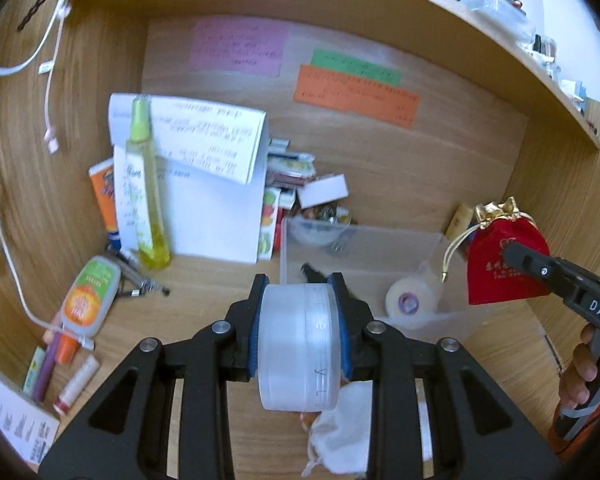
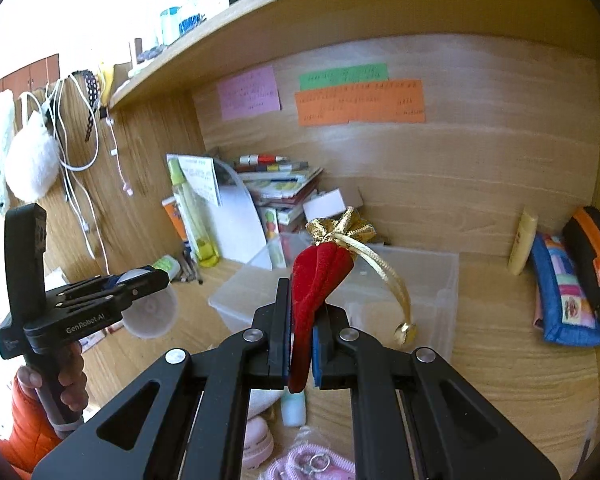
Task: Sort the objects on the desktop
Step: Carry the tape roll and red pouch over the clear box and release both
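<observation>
Desk (image 1: pixel 420 184) things are only partly sorted so far. Both tongs are full and up in the air over the desk. The left gripper (image 1: pixel 300 320) is squeezing a round frosted jar (image 1: pixel 296 344) between its blue pads. The right gripper (image 2: pixel 302 336) is clamped tight on a red pouch (image 2: pixel 314 280) with a gold top and a gold cord hanging down. A clear bin (image 1: pixel 380 240) sits near the back of the desk, in front of both tongs. It already has a roll of tape (image 1: pixel 410 300) and a few small bits inside, so some sorting looks done. I think the jar and the pouch go in the bin next. Lots is still left. A tall yellow bottle (image 1: pixel 148 184) and papers (image 1: pixel 204 152) lean in the back left corner. A small orange and green bottle (image 1: pixel 90 298) and pens lie along the left edge. A blue case (image 2: pixel 564 292) leans at the right edge, and more small things lie at the front edge.
</observation>
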The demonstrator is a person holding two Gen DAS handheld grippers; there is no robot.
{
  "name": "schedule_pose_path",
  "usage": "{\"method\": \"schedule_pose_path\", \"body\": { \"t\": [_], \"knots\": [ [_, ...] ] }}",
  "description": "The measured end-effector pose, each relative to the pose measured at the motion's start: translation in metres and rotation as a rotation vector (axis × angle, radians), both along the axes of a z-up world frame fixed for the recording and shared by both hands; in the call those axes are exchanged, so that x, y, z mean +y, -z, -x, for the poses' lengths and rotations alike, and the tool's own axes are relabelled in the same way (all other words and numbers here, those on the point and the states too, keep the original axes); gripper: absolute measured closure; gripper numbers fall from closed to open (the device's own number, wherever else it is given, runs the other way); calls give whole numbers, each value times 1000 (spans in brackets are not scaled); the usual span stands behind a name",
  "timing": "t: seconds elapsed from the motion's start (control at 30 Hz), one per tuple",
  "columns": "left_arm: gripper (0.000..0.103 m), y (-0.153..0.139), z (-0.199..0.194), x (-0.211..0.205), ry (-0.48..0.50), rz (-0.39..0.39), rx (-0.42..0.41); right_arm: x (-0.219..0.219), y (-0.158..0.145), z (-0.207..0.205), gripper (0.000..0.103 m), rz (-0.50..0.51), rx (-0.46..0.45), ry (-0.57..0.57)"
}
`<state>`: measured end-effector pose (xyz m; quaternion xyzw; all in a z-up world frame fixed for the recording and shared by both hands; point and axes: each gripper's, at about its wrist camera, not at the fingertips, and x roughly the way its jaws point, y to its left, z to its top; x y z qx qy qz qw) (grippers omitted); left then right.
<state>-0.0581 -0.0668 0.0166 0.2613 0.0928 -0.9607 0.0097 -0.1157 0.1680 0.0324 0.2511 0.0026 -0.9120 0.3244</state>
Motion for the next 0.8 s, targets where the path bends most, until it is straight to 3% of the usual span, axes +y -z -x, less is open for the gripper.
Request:
{"method": "schedule_pose_path", "body": {
  "t": [0.37,0.8],
  "knots": [
    [74,-25,48,19,98,12,16,2,-13,26,96,-2,16,21],
    [74,3,114,43,188,7,-102,-16,15,76,96,-53,-96,10]
  ]
}}
